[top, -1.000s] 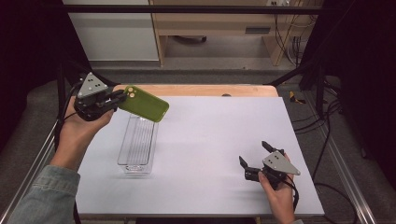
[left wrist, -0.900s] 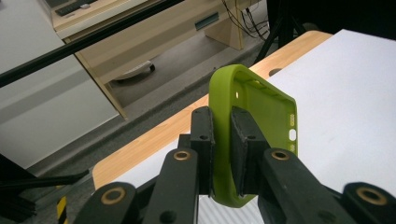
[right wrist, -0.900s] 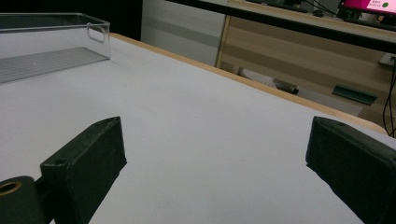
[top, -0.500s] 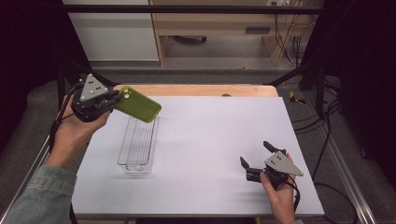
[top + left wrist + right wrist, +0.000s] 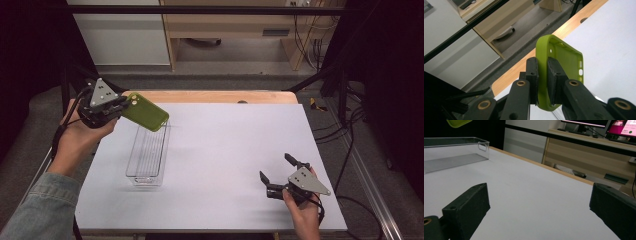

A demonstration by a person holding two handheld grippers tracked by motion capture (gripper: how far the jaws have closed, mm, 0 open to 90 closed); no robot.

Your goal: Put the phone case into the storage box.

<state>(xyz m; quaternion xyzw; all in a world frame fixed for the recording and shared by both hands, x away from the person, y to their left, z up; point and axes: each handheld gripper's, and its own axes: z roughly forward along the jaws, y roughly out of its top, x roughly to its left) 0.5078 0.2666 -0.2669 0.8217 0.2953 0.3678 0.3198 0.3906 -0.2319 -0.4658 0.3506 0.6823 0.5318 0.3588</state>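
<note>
Green rubbery phone case [image 5: 145, 112] drifted left, over clear ribbed tray [image 5: 147, 155].

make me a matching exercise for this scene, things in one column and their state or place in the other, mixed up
Things:
1. green phone case
2. clear tray
3. left gripper
4. right gripper

States or places:
A. open, low over the near right part of the table
B. shut on one wall of a thing
C. empty, resting on the white table top
D. held in the air above the far end of the tray

Right pairs: 1-D, 2-C, 3-B, 4-A
</note>
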